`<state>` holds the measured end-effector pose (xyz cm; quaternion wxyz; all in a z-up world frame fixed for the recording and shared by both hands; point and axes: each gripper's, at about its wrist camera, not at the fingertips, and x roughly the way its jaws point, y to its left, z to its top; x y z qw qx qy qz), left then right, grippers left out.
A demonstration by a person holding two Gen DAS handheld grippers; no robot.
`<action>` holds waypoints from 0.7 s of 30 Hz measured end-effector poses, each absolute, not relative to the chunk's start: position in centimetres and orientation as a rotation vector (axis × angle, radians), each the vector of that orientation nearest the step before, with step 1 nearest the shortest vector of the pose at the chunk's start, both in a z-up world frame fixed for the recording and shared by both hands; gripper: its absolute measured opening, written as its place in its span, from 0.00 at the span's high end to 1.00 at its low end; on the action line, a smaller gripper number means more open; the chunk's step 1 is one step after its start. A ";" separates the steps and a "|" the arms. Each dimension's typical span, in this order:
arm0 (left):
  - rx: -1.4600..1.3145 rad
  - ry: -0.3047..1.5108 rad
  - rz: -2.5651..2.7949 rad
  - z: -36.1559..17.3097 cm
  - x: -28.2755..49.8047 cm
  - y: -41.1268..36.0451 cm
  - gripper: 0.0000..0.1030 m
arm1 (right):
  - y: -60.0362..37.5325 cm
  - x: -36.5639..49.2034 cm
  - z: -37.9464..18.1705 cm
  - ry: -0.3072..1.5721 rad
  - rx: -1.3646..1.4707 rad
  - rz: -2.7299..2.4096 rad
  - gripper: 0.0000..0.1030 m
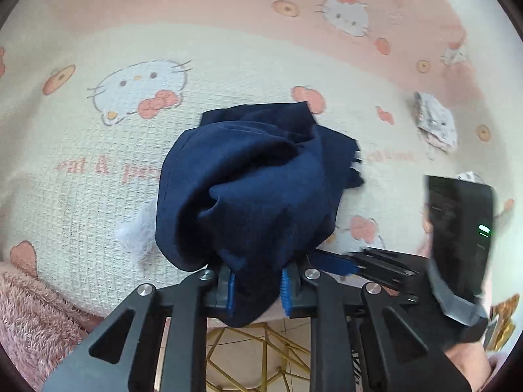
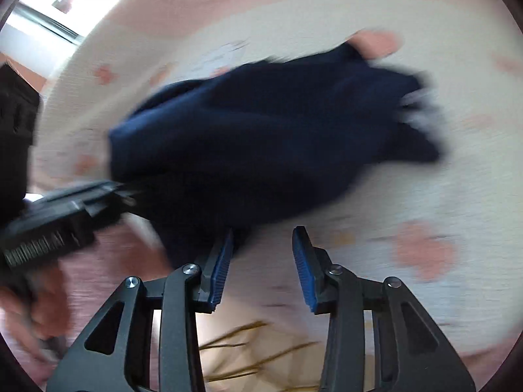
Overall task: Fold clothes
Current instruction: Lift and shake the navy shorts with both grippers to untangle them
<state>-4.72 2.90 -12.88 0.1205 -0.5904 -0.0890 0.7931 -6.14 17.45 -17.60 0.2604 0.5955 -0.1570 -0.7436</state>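
Observation:
A navy blue garment [image 1: 251, 183] lies bunched on a cream and pink Hello Kitty blanket [image 1: 98, 150]. My left gripper [image 1: 258, 289] is shut on the near edge of the garment, cloth pinched between its blue pads. My right gripper [image 2: 263, 268] is open and empty, its left pad just touching the garment's [image 2: 261, 137] near edge; this view is motion-blurred. The right gripper also shows in the left wrist view [image 1: 376, 264], at the garment's right side. The left gripper shows in the right wrist view [image 2: 81, 209], at the left, holding the cloth.
A small folded white patterned cloth [image 1: 434, 124] lies on the blanket at the right. A fuzzy pink throw [image 1: 29, 320] is at the lower left. A gold wire-frame stand [image 1: 261, 359] and tiled floor show below the bed's edge.

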 end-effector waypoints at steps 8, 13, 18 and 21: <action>-1.707 -0.370 2.266 -13.4 -4.5 1.7 0.79 | 17.8 -6.3 -17.6 -0.474 1.575 -2.078 0.73; -1.698 -0.375 2.331 -12.9 -4.8 1.6 0.66 | 19.0 -6.2 -13.9 -0.495 1.419 -2.181 0.97; -1.723 -0.226 2.347 -13.6 -4.5 2.0 0.51 | 23.0 -6.0 -8.9 -0.533 1.237 -2.329 0.97; -1.738 -0.123 2.285 -14.8 -3.5 3.2 0.51 | 24.7 -6.3 -7.8 -0.549 1.216 -2.366 0.97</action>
